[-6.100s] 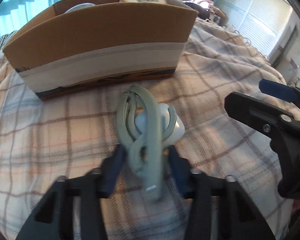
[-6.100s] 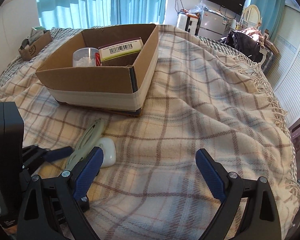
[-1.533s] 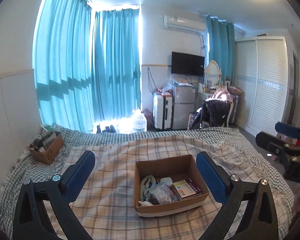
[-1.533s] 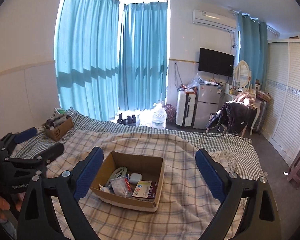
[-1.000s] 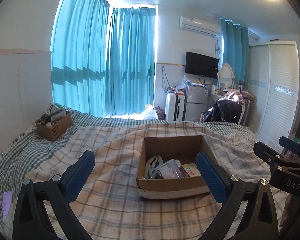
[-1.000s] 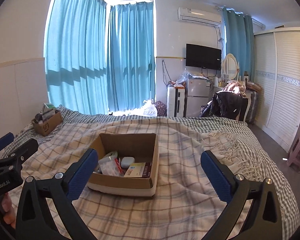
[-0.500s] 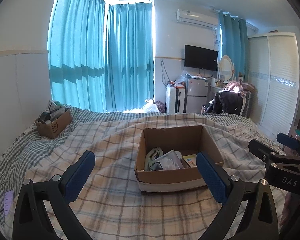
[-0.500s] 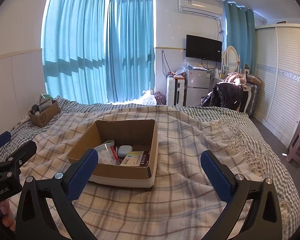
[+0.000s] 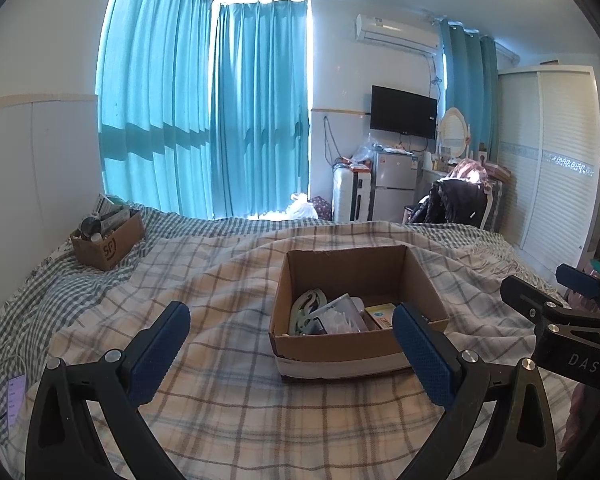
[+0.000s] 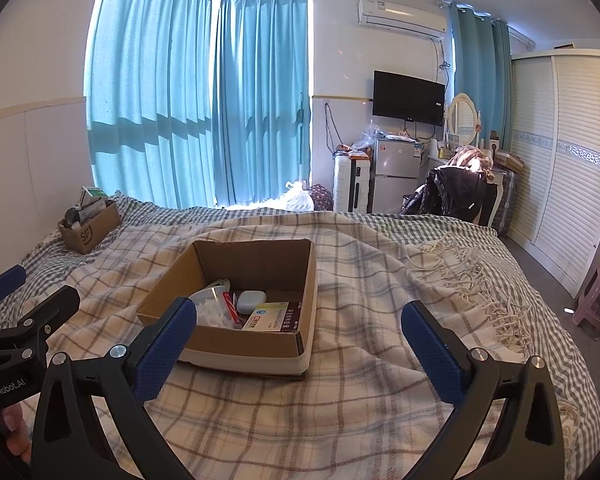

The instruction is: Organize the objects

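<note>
With the left tool (image 9: 290, 340) and right tool (image 10: 300, 334) both held agape and empty, the light, stiff-walled cardboard box (image 10: 268, 344) rests on the bed just ahead, best taken by its rim.

You have the open cardboard box (image 10: 260, 344) on the plaid blanket, holding a medicine carton (image 10: 272, 318), white case (image 10: 251, 301) and green cable (image 9: 306, 310).

Open plaid blanket (image 10: 360, 400) before my fingers; only cardboard box (image 10: 260, 350) ahead blocks passage, its top open.
</note>
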The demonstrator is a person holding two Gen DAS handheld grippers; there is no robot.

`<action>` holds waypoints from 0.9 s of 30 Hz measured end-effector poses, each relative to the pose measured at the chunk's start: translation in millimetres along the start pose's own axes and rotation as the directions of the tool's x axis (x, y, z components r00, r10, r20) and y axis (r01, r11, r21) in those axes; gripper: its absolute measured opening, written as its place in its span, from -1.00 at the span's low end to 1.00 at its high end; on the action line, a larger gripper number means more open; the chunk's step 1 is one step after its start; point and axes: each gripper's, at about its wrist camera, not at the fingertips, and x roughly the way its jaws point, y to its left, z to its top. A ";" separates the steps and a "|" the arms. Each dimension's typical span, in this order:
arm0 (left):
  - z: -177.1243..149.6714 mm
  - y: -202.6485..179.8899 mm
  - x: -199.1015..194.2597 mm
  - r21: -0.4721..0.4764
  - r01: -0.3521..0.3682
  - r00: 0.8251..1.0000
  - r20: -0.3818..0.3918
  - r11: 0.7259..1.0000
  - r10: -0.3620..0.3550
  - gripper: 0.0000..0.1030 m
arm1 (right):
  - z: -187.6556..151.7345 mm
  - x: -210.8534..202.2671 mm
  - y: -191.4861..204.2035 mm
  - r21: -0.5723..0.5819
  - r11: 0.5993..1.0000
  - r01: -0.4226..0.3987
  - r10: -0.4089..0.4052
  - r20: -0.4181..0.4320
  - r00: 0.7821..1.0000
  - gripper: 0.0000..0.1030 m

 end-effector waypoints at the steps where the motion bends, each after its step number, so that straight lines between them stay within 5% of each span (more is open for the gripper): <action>1: -0.3 0.3 0.4 0.000 0.001 1.000 -0.002 1.000 -0.001 1.00 | 0.0 0.2 0.1 0.001 1.000 0.000 0.000 -0.001 1.000 0.99; 27: -3.8 2.3 1.0 0.001 -0.004 1.000 -0.016 1.000 0.004 1.00 | -0.3 2.5 2.9 0.002 1.000 -0.006 0.007 -0.012 1.000 0.99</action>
